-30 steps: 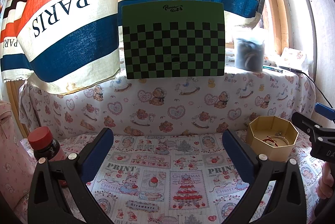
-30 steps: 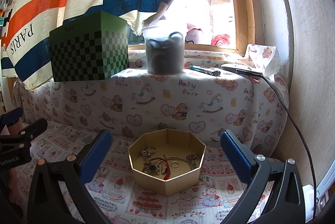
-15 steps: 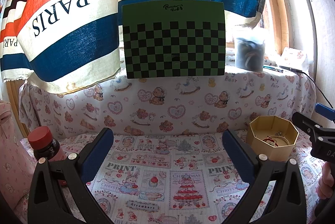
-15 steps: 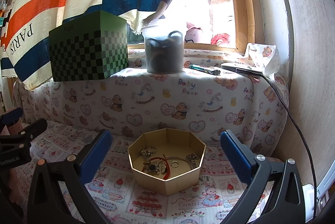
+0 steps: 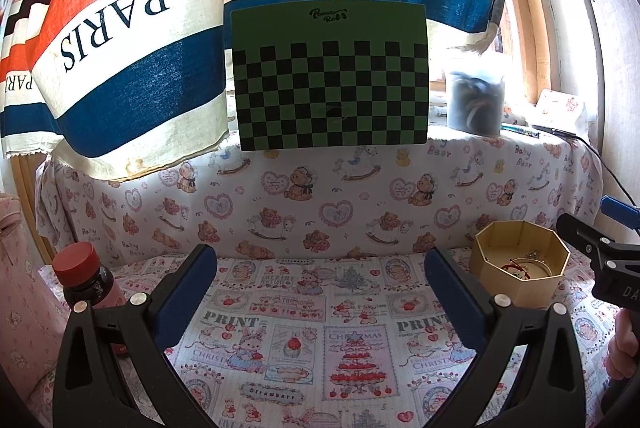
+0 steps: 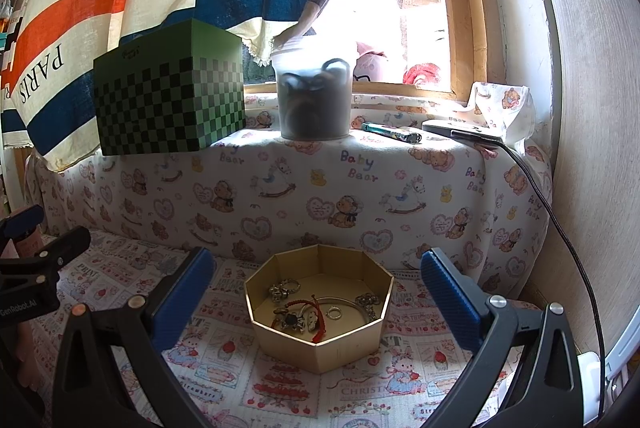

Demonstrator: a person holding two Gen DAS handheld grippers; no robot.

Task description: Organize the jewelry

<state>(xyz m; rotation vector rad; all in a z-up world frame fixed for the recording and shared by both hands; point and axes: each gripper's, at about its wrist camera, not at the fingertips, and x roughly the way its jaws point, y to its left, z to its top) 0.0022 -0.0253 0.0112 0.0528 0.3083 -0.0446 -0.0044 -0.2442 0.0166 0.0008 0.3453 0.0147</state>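
While nothing had shifted over the past second, both the left gripper and right gripper hung wide and empty, jewelry untouched in the gold box.

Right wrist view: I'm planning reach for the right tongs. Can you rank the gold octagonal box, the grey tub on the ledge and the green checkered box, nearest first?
1. Gold octagonal box: on the lower surface, just ahead of the open right tongs.
2. Grey tub: up on the ledge, straight behind.
3. Green checkered box: on the ledge, off to the left; close to the tub's range, so this order is tentative.
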